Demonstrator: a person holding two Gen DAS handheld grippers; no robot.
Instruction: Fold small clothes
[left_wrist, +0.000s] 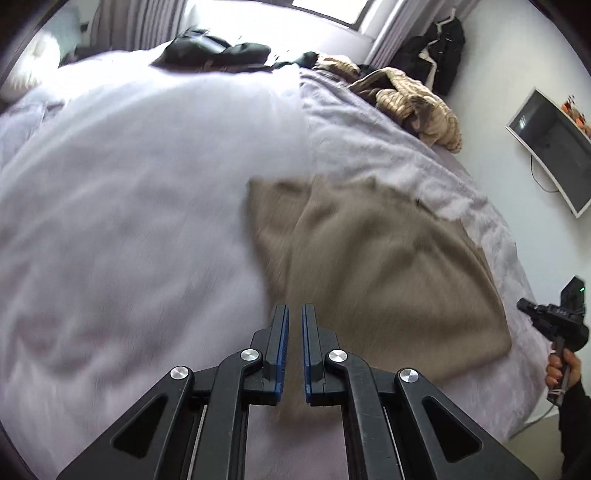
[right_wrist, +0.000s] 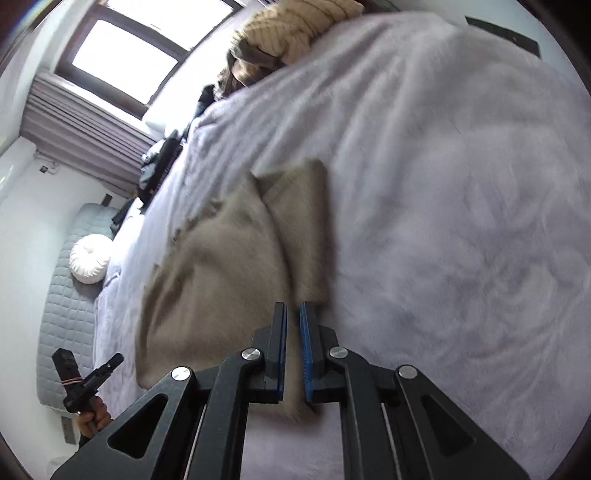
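Big picture first: a wide bed under a fuzzy pale lilac blanket (left_wrist: 129, 192), with the flat taupe knit garment (left_wrist: 369, 266) lying on its near right part, one side already doubled over so a lengthwise flap sits on top.

My take on the step: both near corners are being picked up to bring the near hem over to the far edge. To do it well, I'd keep both hands level and travelling together, keep the cloth lightly taut between them so no diagonal crease forms, and land the hem square on the far edge before letting go.

The left gripper (left_wrist: 294, 314) has its blue-padded tongs pressed together on the near left hem of the garment. The right gripper (right_wrist: 293, 314) is likewise pinching the near right hem, fabric running between its pads.

The knit looks soft, floppy, a bit fuzzy.
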